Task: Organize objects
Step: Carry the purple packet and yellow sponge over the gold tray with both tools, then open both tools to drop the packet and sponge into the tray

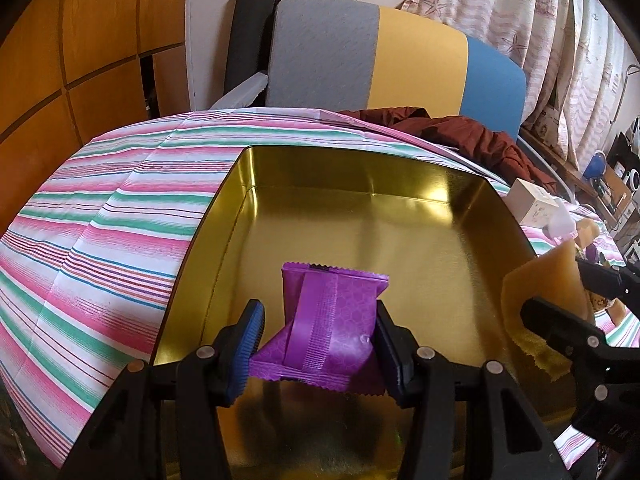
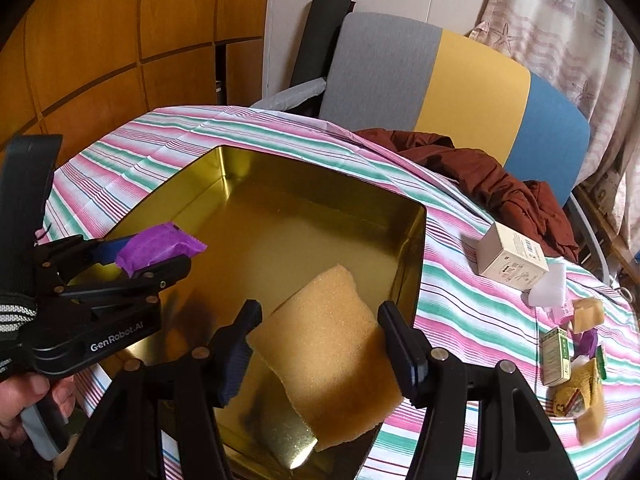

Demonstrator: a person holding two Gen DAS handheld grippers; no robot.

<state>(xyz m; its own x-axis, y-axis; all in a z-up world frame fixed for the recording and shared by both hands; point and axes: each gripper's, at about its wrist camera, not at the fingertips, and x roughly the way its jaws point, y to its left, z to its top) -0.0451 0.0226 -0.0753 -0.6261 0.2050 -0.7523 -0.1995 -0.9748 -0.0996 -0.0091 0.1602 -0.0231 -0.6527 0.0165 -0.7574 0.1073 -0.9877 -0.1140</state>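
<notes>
An open gold tin (image 1: pixel 400 184) (image 2: pixel 304 184) sits on the striped tablecloth. My left gripper (image 1: pixel 318 344) is shut on a purple snack packet (image 1: pixel 332 320) and holds it over the tin's near part; the packet also shows in the right wrist view (image 2: pixel 160 246), with the left gripper (image 2: pixel 140 264) at the left. My right gripper (image 2: pixel 316 344) is shut on a tan sponge (image 2: pixel 332 356) above the tin's near right edge. In the left wrist view the sponge (image 1: pixel 548 292) and right gripper (image 1: pixel 560 312) are at the right.
A beige carton (image 2: pixel 512 258), a white piece (image 2: pixel 548 288), a small green box (image 2: pixel 554 356), tan sponge pieces (image 2: pixel 586 312) and wrappers lie on the cloth to the right. A dark red garment (image 2: pixel 488 176) lies at the table's far edge before a striped chair (image 2: pixel 460 76).
</notes>
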